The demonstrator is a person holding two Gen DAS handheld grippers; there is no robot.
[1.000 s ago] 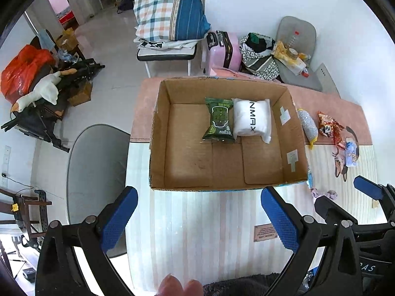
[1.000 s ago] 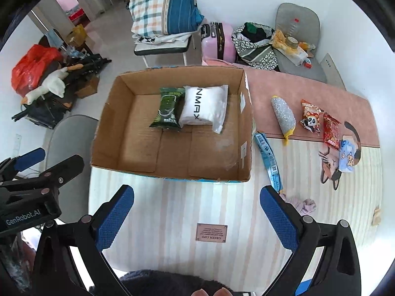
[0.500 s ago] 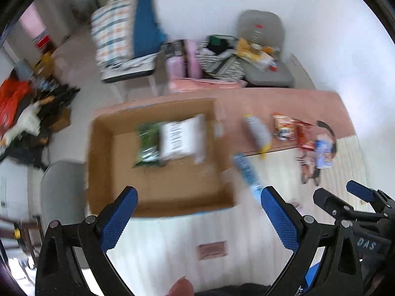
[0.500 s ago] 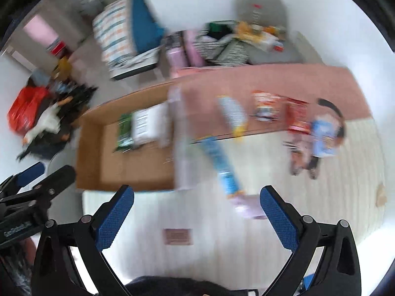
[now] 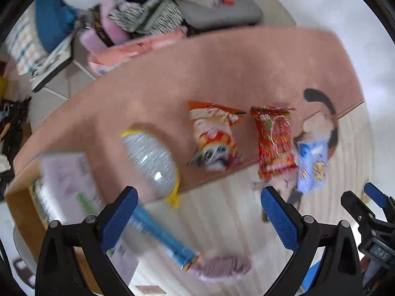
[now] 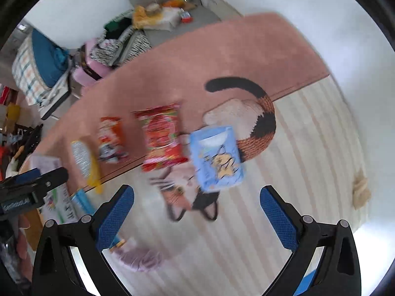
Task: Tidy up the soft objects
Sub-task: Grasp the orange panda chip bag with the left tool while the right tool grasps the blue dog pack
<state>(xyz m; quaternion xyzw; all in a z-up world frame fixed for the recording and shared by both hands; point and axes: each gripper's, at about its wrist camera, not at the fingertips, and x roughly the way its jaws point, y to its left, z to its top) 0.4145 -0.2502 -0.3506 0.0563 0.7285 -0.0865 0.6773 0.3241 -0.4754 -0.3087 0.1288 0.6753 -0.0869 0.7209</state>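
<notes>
On the desk point(image 6: 308, 148), the soft packets lie in a close row: silver pouch point(image 5: 150, 161), orange bag point(image 5: 213, 138), red bag point(image 6: 161, 137) and blue pack point(image 6: 216, 157), the last two nearly touching. Both the left tool point(image 5: 197, 219) and right tool point(image 6: 196, 218) hang above them with jaws spread wide, holding nothing. The risk, as I judge it, is a descent that pinches two neighbouring packets at once, or crushes a puffy bag so it slips free short of the cardboard box point(image 5: 22, 197) at the left.

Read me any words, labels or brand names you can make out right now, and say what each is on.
"DAS": plate on the right gripper's body, seen upside down.
Left gripper's body: white label, too blurred to read.
Red snack packet, orange snack packet, blue cartoon packet: print too blurred.
</notes>
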